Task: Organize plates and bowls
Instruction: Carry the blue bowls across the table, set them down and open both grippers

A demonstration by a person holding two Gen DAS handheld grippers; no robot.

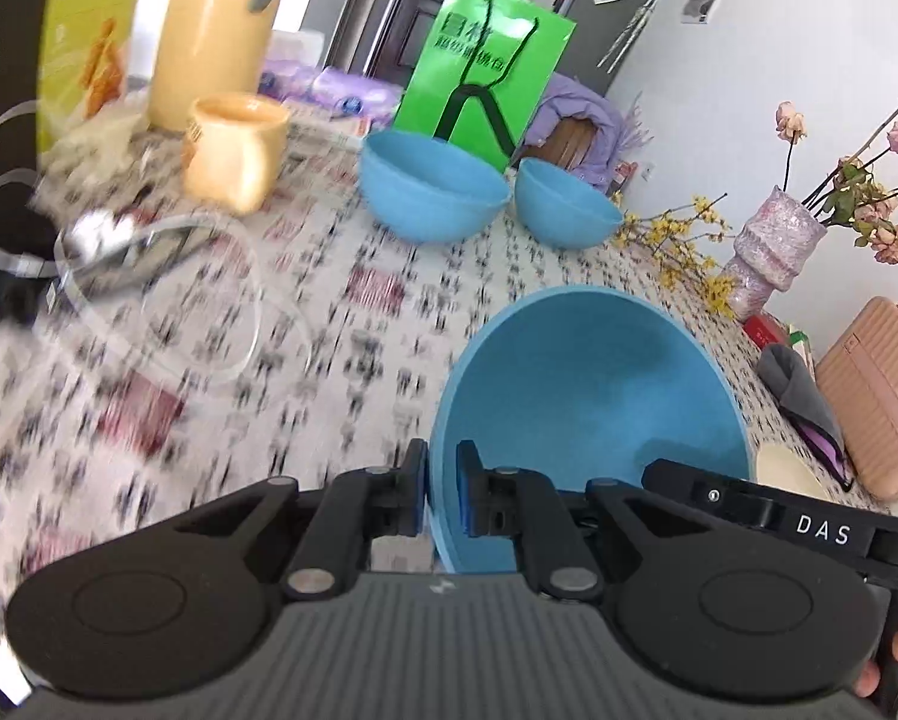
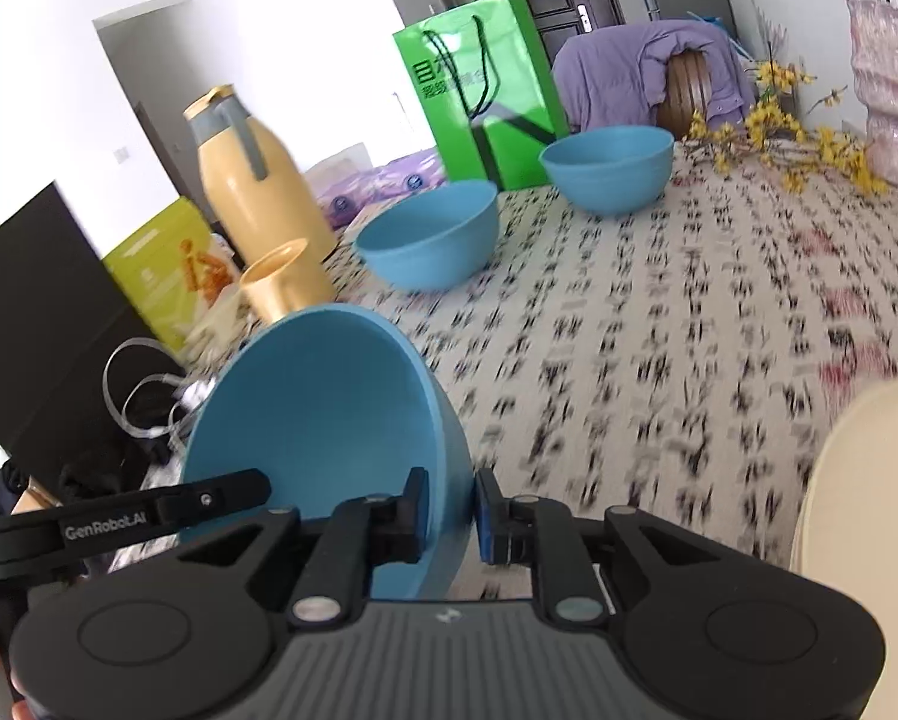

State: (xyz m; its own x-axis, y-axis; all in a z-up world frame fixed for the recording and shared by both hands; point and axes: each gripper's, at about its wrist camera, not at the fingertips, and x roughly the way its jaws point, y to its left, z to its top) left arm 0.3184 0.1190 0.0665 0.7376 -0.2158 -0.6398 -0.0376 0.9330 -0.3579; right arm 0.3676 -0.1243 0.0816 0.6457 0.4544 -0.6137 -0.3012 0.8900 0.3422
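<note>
1. Blue and matte, likely plastic, the held bowl (image 1: 593,396) was clamped by its rim in the left gripper (image 1: 440,495), one pad inside the wall and one outside, its hollow tipped up beyond the fingers.
2. The right gripper (image 2: 449,519) straddled the opposite rim of the same bowl; a sliver of gap showed at its outer pad (image 2: 488,519), so the grip looked loose.
3. Two more round blue bowls, left (image 1: 434,189) and right (image 1: 569,204), sat upright well ahead of the fingers, just apart, before a green bag (image 1: 485,69).
4. Judged nearer the left gripper, the left bowl seemed the likely nest.
5. A cream plate (image 2: 863,480) lay right of the right fingers on patterned cloth (image 2: 659,312).
</note>
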